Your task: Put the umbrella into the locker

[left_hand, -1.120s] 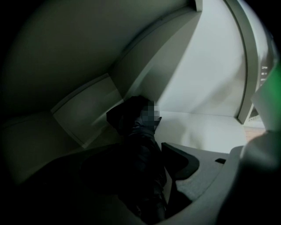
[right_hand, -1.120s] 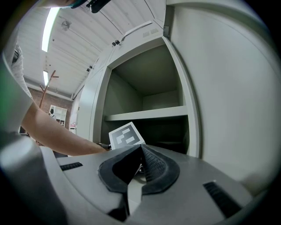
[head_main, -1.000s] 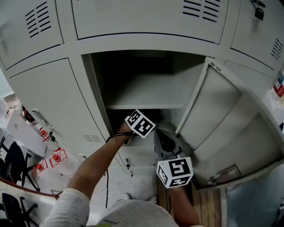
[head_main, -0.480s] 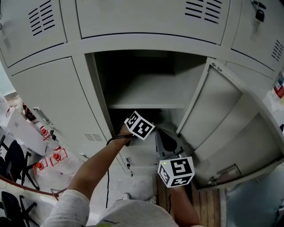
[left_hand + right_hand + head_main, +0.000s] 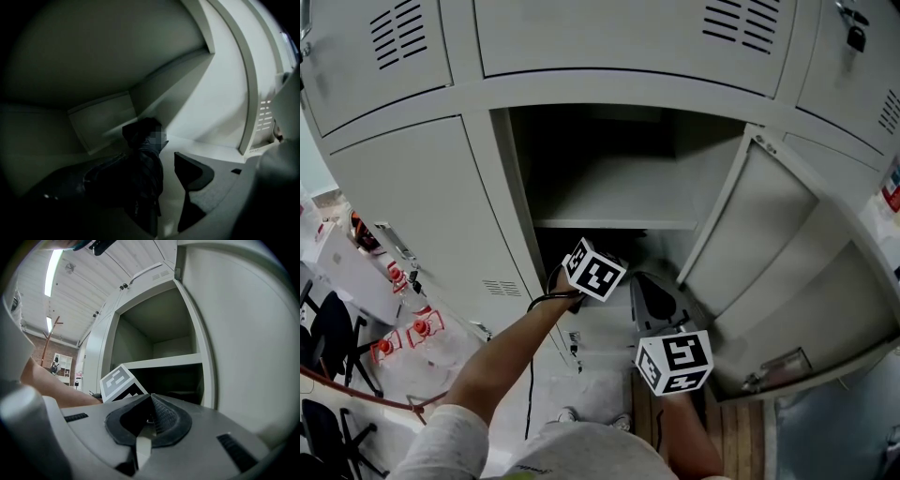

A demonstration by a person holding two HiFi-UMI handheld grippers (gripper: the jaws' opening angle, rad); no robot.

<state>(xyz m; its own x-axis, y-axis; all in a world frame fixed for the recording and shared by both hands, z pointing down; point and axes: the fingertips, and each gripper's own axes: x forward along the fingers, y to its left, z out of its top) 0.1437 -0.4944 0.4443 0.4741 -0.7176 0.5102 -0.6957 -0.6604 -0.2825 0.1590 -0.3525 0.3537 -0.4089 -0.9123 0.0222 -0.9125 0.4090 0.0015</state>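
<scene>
The grey locker (image 5: 502,187) stands open, its door (image 5: 759,234) swung to the right. My left gripper (image 5: 595,269) reaches into the dark lower compartment under the shelf (image 5: 614,223). In the left gripper view a dark folded umbrella (image 5: 143,154) lies on the locker floor (image 5: 197,147). The left gripper (image 5: 154,173) is open around the umbrella, with pale floor showing between it and the right finger (image 5: 192,173); the other finger is lost in shadow. My right gripper (image 5: 645,281) hangs in front of the locker, and in its own view the right gripper (image 5: 151,399) is shut on nothing.
Closed locker doors (image 5: 394,216) flank the open one on the left and above. The open door narrows the room on the right. Chairs and red-marked items (image 5: 394,337) stand on the floor at the lower left. A wooden floor strip (image 5: 741,441) is under my right arm.
The head camera has tilted slightly. Both grippers keep their places relative to the locker.
</scene>
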